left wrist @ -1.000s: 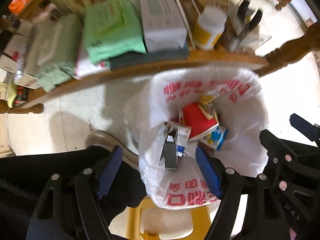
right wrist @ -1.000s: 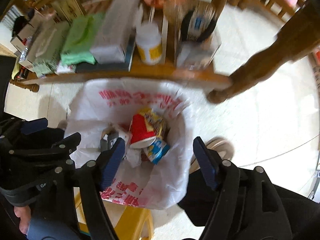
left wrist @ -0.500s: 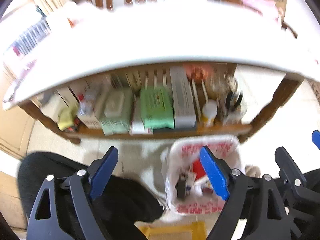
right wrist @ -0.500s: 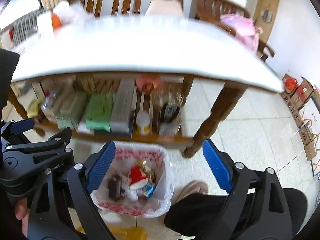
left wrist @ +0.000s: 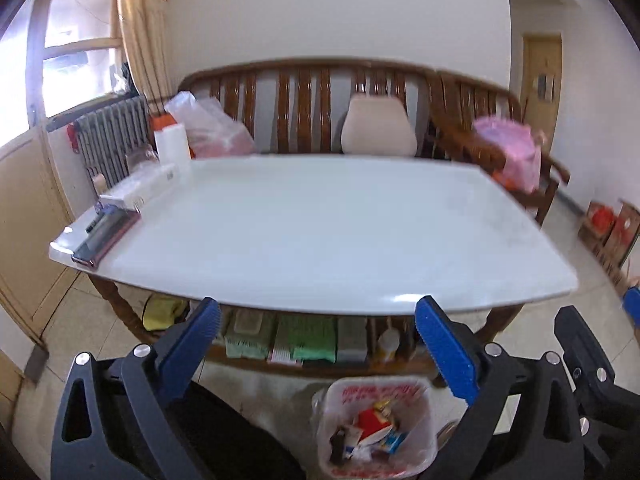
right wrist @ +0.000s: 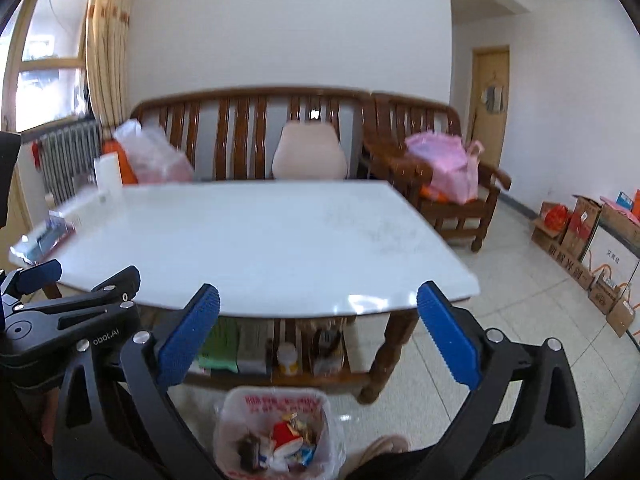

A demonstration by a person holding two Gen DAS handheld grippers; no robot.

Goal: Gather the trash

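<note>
A bin lined with a white, red-printed bag (left wrist: 376,392) (right wrist: 280,400) stands on the floor in front of the white table (left wrist: 320,232) (right wrist: 248,240). Inside lie a red cup (left wrist: 370,424) (right wrist: 286,434), wrappers and small cartons. My left gripper (left wrist: 316,312) hangs high above the bin, its jaws opening wide with nothing between the blue pads. My right gripper (right wrist: 319,296) is beside it at the same height, its jaws also opening and empty. Both point over the table's near edge.
A phone, a white box and a bottle (left wrist: 172,148) sit along the table's left edge. Packets fill the shelf (left wrist: 304,340) under the table. Behind it are a wooden bench (right wrist: 248,132) and a pink bag (right wrist: 444,168). Cardboard boxes (right wrist: 580,236) line the right wall. A person's shoe (right wrist: 384,446) is by the bin.
Both grippers rose from just over the bin to above table height and tilted up. Their jaws spread wider. The bin now looks small at the bottom of both views.
</note>
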